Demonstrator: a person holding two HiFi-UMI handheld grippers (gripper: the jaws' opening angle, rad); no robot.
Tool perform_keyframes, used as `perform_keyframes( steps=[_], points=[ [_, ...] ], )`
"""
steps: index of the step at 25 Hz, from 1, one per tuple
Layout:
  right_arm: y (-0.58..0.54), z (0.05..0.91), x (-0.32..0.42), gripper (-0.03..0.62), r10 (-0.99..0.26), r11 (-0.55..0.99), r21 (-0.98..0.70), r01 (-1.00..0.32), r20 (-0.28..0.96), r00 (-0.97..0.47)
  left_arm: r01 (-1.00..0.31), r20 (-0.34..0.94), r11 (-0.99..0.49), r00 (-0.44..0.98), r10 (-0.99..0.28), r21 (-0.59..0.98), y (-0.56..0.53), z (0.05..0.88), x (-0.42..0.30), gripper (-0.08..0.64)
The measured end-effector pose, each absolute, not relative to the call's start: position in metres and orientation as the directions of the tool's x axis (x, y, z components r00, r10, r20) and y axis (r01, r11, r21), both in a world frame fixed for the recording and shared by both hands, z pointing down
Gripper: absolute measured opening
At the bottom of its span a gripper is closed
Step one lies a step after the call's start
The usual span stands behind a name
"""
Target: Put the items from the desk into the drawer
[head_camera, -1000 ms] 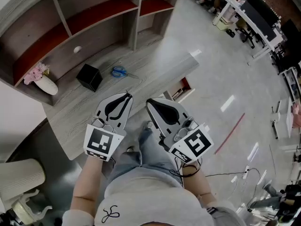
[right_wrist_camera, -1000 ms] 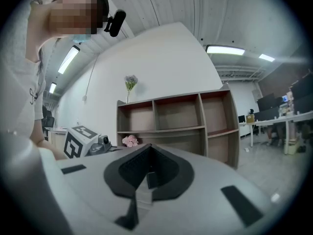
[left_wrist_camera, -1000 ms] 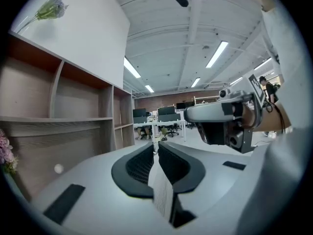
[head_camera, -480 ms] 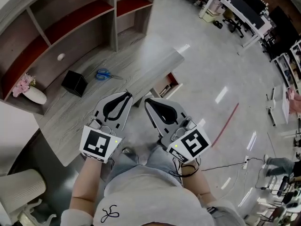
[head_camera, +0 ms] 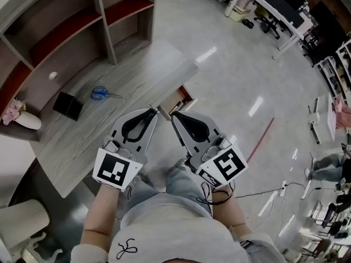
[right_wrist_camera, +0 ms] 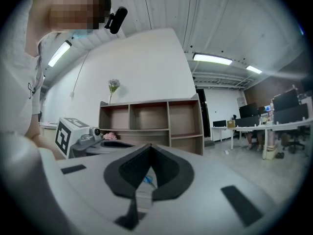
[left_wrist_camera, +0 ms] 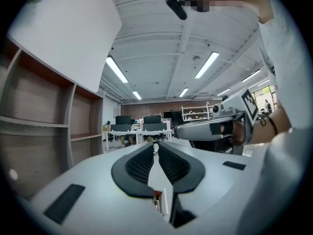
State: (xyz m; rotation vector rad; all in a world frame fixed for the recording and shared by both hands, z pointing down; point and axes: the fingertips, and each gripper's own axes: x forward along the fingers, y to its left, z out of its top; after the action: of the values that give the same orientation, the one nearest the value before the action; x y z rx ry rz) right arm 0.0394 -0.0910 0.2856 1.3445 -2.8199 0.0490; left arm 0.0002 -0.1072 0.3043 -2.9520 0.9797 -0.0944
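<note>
Vase (head_camera: 24,119): pink flowers, far left of the desk (head_camera: 137,70); a careless reach could tip it.
Black box (head_camera: 67,105): on the desktop, well apart from both grippers.
Scissors (head_camera: 103,94): blue-handled, lying flat just right of the box; thin blades may slip from a pinch.
Left gripper (head_camera: 151,111): jaws pressed together, nothing between them, off the desk edge.
Drawer (head_camera: 176,98): only part-open beneath the desk edge; items could catch its front or fall to the floor.
Right gripper (head_camera: 174,116): jaws together, empty.
Writing: none legible; only square black-and-white markers.
</note>
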Motion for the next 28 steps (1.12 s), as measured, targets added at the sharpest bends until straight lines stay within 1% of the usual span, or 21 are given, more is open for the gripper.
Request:
perform_keyframes(
  steps=[16,23,28],
  points=[
    [-0.122,0.296,0.161,0.008,-0.758,0.65,-0.025,-0.76,0.041,-0.65,-0.608,0.011,-0.793,0.794,-0.608,-0.042,-0.124,0.31,0.117,0.038],
    [-0.137,0.313,0.192,0.008,-0.736,0.674,-0.06,-0.737,0.039,-0.676,-0.636,0.024,-0.77,0.77,-0.638,-0.056,-0.133,0.331,0.146,0.038],
    [-0.151,0.329,0.201,0.008,-0.716,0.693,-0.083,-0.717,0.043,-0.697,-0.656,0.057,-0.752,0.75,-0.66,-0.07,-0.148,0.358,0.157,0.038]
  ],
)
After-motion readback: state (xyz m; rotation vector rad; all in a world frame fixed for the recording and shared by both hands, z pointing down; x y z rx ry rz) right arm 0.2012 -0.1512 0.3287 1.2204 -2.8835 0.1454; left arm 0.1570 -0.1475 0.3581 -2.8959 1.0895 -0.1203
